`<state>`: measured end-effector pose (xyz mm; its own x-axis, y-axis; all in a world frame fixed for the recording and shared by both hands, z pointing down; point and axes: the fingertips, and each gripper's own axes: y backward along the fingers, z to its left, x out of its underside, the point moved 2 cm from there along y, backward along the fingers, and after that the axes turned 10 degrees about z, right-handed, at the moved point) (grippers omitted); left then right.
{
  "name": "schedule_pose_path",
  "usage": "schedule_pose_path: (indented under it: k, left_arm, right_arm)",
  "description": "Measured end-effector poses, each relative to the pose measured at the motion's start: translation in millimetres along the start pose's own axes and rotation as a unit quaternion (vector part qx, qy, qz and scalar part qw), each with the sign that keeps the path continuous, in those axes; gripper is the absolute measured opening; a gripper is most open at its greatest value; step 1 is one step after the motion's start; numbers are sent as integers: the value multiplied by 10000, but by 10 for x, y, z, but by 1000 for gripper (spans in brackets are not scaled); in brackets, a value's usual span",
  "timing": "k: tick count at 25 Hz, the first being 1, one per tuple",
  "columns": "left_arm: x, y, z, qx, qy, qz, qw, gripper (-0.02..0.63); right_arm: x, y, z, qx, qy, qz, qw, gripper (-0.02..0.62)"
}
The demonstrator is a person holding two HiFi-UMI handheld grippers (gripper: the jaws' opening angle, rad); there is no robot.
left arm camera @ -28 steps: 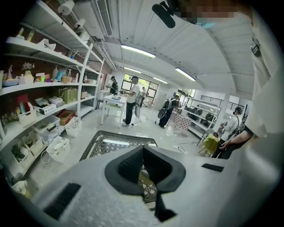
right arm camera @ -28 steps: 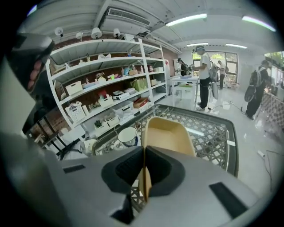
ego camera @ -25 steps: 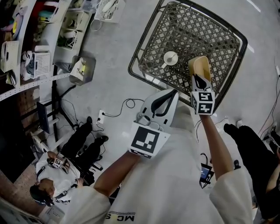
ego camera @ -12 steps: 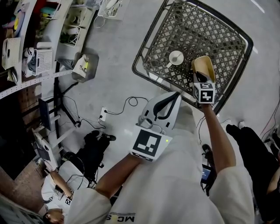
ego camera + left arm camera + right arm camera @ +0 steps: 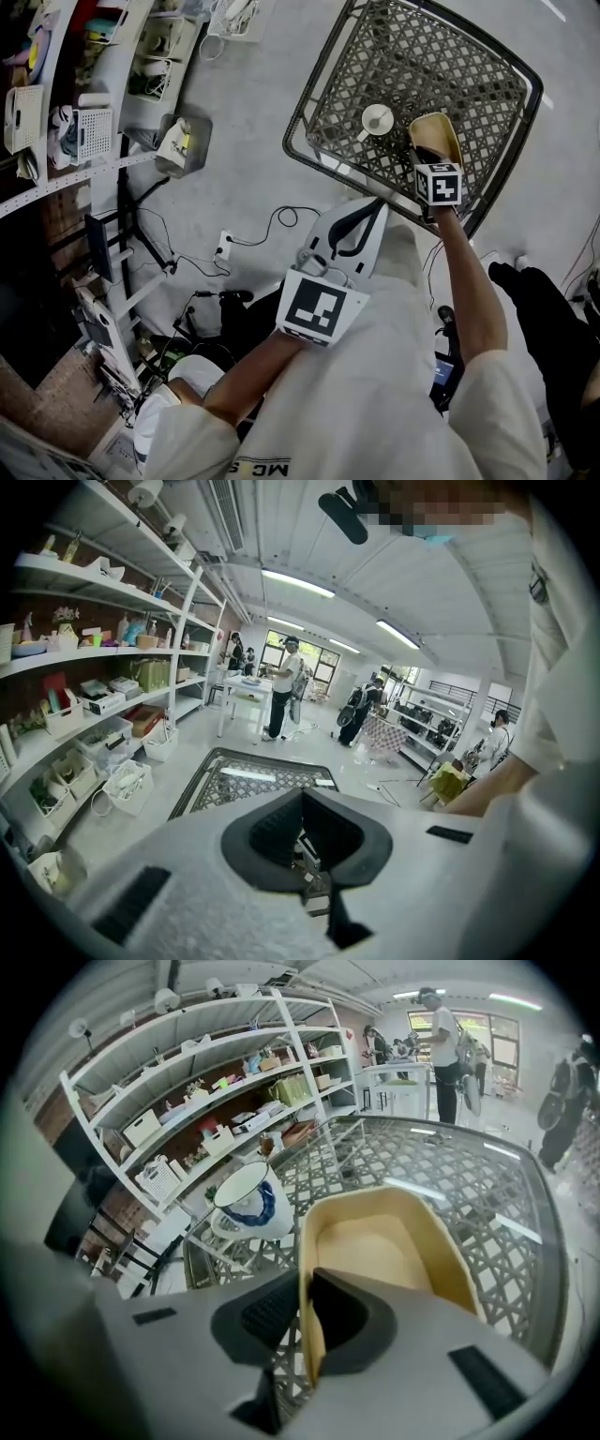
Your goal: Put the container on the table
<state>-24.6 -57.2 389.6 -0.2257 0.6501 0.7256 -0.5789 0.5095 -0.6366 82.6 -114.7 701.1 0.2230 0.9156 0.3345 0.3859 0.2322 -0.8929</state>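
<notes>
Head view: looking steeply down, table (image 5: pixel 469 66) at 1 o'clock.
Left gripper view: facing the table from well back.
Right gripper view: sitting close over the tabletop, shelves (image 5: pixel 216 1082) at 10 o'clock.
Shared: all three are showing the table; head and right gripper views are also sharing the cup (image 5: pixel 377 120).

Bright, even indoor light falls from long ceiling strip lights (image 5: pixel 298 583). In the head view the pale floor (image 5: pixel 244 141) looks washed out, with soft, faint shadows. Both gripper views are fisheye: shelves (image 5: pixel 187 1101) bow and corners go black. The container (image 5: pixel 394 1241) is crisp; the right gripper (image 5: pixel 305 1283), nearest the lens, is slightly soft.
</notes>
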Motion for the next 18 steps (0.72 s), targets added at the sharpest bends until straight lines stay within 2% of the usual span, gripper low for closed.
schedule_pose_path:
  k: [3,4,5,9,11,14,18]
  left_arm:
    - [12,7,-12,6,-31,-2,10000,23]
    - [13,13,-15,6,-33,-6,10000,23]
    - [12,19,-19,5,-37,-12,10000,23]
    - [-15,26,-63,28,-89,-66,9999,23]
    - [-28,34,-78,33,-127,-102,9999,23]
    - [-67,58,-77,20,-138,-174,9998,23]
    - [-123,79,-83,17,-151,-254,9996,23]
  right_arm:
    - [23,18,4,-56,40,-15,10000,70]
    - [37,28,19,-77,92,-10,9999,107]
    - [50,41,38,-93,156,-6,9998,117]
    - [75,133,89,-109,282,-99,9995,115]
    - [54,222,106,-73,297,-235,9993,105]
    - [-21,438,108,113,322,-524,9980,39]
    - [-100,766,119,199,335,-871,9954,21]
